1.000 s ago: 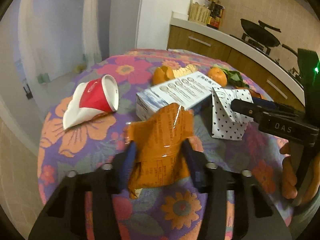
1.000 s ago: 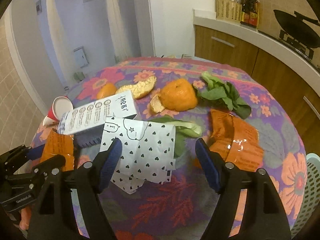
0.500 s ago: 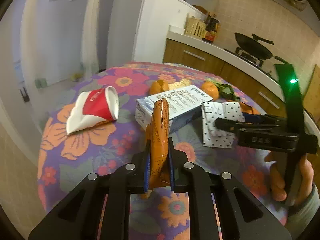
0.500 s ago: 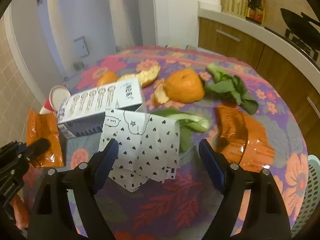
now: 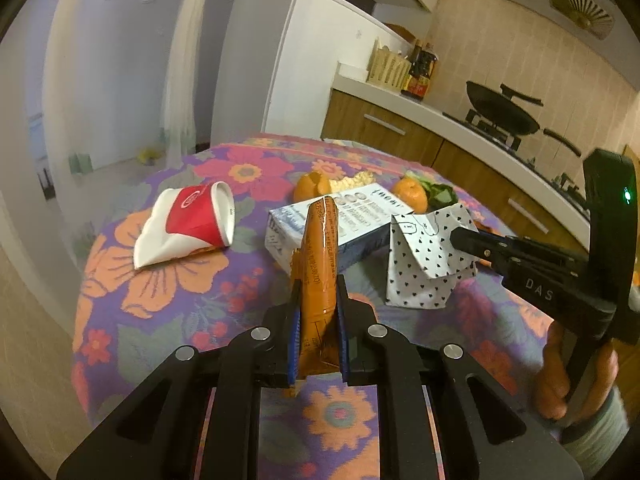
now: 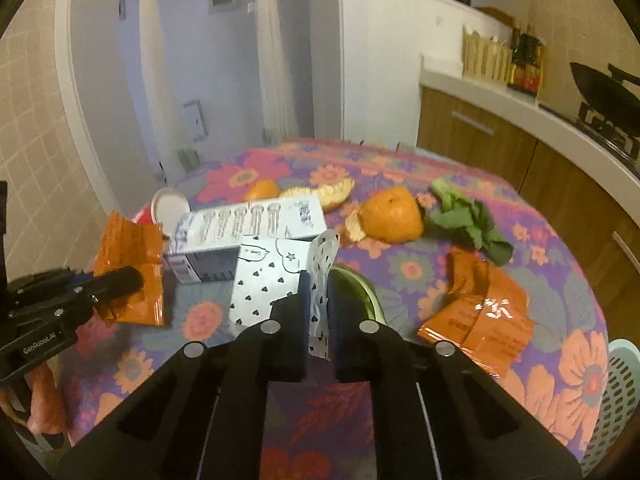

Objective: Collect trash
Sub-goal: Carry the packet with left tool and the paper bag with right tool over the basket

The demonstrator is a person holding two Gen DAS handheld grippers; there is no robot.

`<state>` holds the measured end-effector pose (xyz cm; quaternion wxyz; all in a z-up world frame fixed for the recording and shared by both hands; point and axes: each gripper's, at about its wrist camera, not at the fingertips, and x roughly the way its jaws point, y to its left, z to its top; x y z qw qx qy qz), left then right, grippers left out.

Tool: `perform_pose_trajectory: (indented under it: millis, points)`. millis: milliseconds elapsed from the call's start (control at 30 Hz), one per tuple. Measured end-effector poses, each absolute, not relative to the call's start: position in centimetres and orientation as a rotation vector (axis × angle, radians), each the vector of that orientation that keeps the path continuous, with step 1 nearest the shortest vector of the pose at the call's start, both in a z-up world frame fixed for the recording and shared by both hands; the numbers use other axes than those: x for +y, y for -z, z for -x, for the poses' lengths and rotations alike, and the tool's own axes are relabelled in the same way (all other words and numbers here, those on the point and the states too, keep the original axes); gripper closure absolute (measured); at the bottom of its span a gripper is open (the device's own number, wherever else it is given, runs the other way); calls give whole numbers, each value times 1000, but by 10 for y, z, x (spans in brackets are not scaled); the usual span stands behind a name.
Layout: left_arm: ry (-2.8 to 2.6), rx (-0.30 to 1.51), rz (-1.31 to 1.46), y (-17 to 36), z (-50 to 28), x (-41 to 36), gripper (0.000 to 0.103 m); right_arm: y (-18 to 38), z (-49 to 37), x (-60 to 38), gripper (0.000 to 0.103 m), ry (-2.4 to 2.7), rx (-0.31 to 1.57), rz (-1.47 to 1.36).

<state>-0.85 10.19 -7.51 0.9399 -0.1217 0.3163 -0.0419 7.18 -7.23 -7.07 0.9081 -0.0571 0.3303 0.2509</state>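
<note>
My left gripper (image 5: 319, 294) is shut on an orange snack wrapper (image 5: 320, 240), squeezed into an upright fold between the blue pads. In the right wrist view the same wrapper (image 6: 132, 256) hangs from that gripper (image 6: 122, 280) at the left. My right gripper (image 6: 318, 290) is shut on a fold of the white heart-print paper bag (image 6: 264, 284). The left wrist view shows its tip (image 5: 460, 236) pinching the bag (image 5: 420, 268). A crushed red and white cup (image 5: 188, 220) lies on its side on the floral tablecloth (image 5: 168, 300).
A blue and white carton (image 6: 256, 220) lies behind the bag. Orange peels (image 6: 390, 216), green leaves (image 6: 472, 224) and a second orange wrapper (image 6: 480, 316) lie to the right. A pale basket (image 6: 616, 392) stands off the table's right edge. A kitchen counter runs behind.
The left jaws closed on the orange wrapper, folding it upright off the cloth. The right jaws went from wide open around the paper bag to shut on its fold.
</note>
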Motion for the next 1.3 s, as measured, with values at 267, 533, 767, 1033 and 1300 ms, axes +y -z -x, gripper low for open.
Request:
perform_pose_trajectory:
  millis: [267,533,767,1033,1300]
  points:
    - [189,538,175,23,15,52,91,35,-49,-141,98,-436,566,-5]
    - [374,497,105,-7,-4,-42,91,3,-16,-246,98,-223,451,-84]
    - [562,534,99,-7,-27,-129,91,10,7,-328,98,-26,446,-114]
    - [680,604,16,10,-53,-217,90,34,9,-398,98,81,482,-192]
    - [739,713,-1,38,-80,-263,90,70,10,-436,98,142,562,-268]
